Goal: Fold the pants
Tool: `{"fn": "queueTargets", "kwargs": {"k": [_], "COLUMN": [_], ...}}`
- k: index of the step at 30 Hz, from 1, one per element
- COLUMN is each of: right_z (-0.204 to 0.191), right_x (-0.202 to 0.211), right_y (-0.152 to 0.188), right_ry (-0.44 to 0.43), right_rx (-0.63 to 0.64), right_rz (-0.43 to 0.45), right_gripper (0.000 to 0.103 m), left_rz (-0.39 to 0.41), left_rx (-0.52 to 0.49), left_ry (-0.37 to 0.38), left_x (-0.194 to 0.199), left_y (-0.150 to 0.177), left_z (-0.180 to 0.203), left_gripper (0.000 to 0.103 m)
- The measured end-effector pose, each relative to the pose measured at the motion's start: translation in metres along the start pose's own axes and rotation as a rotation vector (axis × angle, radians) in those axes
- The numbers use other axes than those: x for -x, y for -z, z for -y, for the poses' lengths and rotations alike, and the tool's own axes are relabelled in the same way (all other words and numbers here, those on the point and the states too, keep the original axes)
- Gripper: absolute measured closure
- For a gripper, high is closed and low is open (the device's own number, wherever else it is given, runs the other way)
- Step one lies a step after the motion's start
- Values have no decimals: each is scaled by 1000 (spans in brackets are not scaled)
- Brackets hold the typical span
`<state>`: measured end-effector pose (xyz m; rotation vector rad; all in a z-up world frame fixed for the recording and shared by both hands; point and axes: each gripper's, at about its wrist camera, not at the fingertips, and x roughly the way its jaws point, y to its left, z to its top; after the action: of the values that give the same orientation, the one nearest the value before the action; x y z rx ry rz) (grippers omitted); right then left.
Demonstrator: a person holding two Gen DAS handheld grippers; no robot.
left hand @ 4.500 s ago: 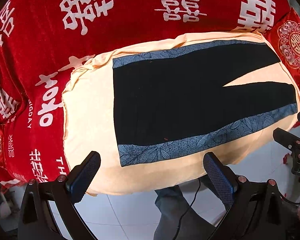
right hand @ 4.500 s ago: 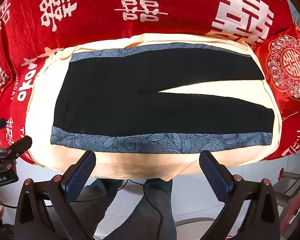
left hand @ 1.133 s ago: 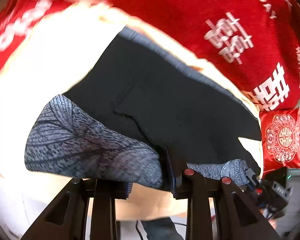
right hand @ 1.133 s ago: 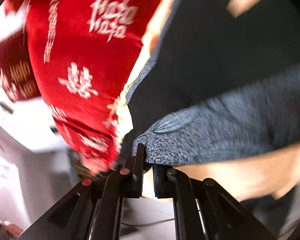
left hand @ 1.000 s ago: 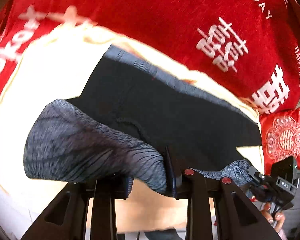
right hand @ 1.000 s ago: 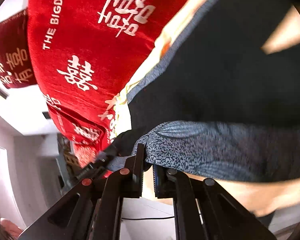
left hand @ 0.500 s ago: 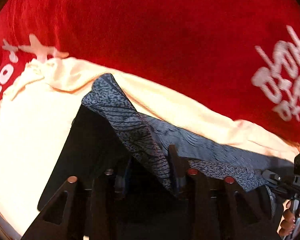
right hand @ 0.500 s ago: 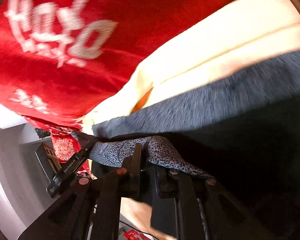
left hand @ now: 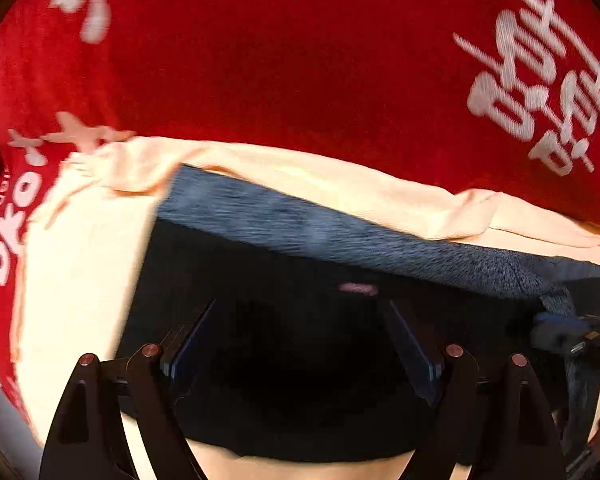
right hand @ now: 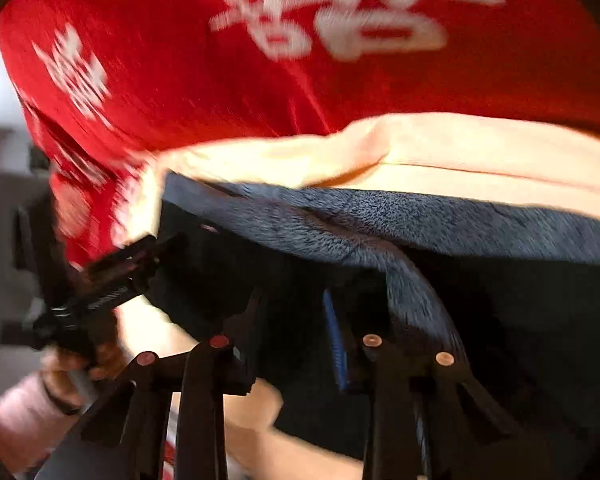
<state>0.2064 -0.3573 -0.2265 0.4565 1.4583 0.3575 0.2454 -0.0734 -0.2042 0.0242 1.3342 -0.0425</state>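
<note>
Black cloth fills the lower half of both my wrist views: the pants (left hand: 308, 320) lie on a cream sheet (left hand: 80, 248), with their blue-grey patterned band (left hand: 340, 228) running along the far edge, just short of the red cover (left hand: 300, 60) printed with white characters.

My left tool (left hand: 300, 336) hangs low over the black fabric with its jaws spread wide and nothing between them. I see it again at the left of the right wrist view (right hand: 140, 256), with my hand (right hand: 76, 364) on its handle below.

My right tool (right hand: 296, 320) has its jaws apart as well, with a clear gap between them. A fold of the patterned band (right hand: 412, 280) drapes over the outer side of its right finger (right hand: 336, 344), but the picture is blurred and I cannot tell whether it rests on the finger or only crosses in front of it. In the left wrist view that tool (left hand: 572, 332) sits at the right edge beside the band's end, too smeared to read.
</note>
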Motion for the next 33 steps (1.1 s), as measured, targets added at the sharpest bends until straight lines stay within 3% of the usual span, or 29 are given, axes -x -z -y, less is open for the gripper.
{"fn": "queueTargets", "kwargs": {"k": [2,3,5,8,12,14,22,29,33], "right_z": [8,15,27,30,25,29,84,133,149], "right_x": [-14,-19,-20,-8,29,48,114,158,166], "right_y": [-10,-16,-22,-25,-11,5,111,242,317], "right_ry": [50,53,-9,-99,-170,-165,-2,61,138], "right_rx": [0,-20,-82,-148,-150,-155,-295,-578,-672], "right_rz": [8,16,30,32,89,113,183,244,253], "right_gripper": [72,77,77,73,44,41,41,41,41], "left_rz": [1,-2,2,-4,-21,-20,-66,-45,-39], "left_rx": [26,50,98,92,91,88,-129,-312,-343], "left_ry": [-19,-36,-64,-105,-145,-130,-89,-36,33], "left_x": [-14,-24,-38,-41,-22,-4,36,58,72], "left_y": [-8,-12,-20,-30,-28,-17,35,76,83], "left_z": [9,8,4,6,9,15,63,123,145], "left_gripper": [18,18,18,18,18,18,18,18,18]}}
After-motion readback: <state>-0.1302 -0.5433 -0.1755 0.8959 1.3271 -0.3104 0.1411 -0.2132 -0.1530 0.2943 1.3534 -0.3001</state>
